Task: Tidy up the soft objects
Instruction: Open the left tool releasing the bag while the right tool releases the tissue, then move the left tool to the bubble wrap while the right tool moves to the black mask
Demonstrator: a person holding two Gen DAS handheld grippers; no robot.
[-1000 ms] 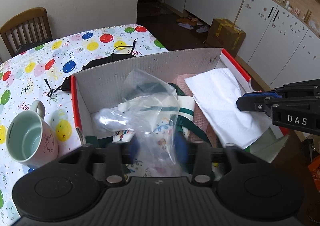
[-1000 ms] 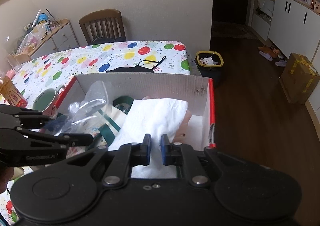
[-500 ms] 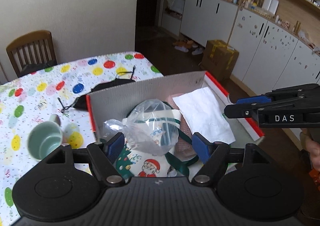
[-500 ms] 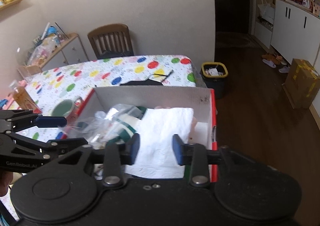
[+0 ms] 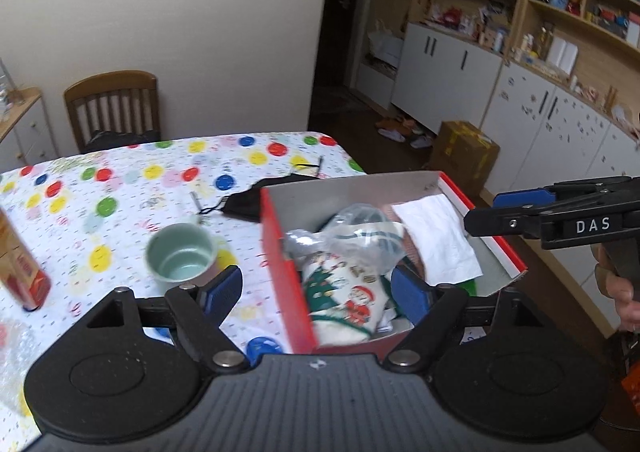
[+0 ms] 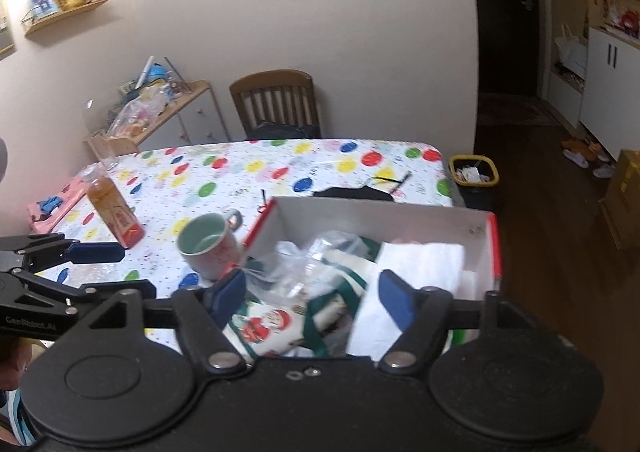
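Observation:
A red-edged cardboard box (image 5: 276, 244) (image 6: 494, 240) stands at the table's right end. In it lie a clear plastic bag (image 5: 352, 236) (image 6: 316, 264), a Christmas-print cloth with green trim (image 5: 344, 296) (image 6: 268, 324) and a white folded cloth (image 5: 440, 240) (image 6: 416, 272). My left gripper (image 5: 318, 292) is open and empty, raised above the box's near left corner. My right gripper (image 6: 310, 298) is open and empty, raised above the box's near side. Each gripper shows from the side in the other's view.
A green mug (image 5: 182, 256) (image 6: 208, 244) stands just left of the box. A black face mask (image 5: 256, 200) (image 6: 352, 194) lies behind the box. A juice carton (image 6: 114, 208) stands further left. A wooden chair (image 6: 276, 102) is at the table's far end; a yellow bin (image 6: 474, 172) is on the floor.
My left gripper opened and let go of the plastic bag, which now lies in the box. My right gripper opened too. Both grippers rose and drew back from the box.

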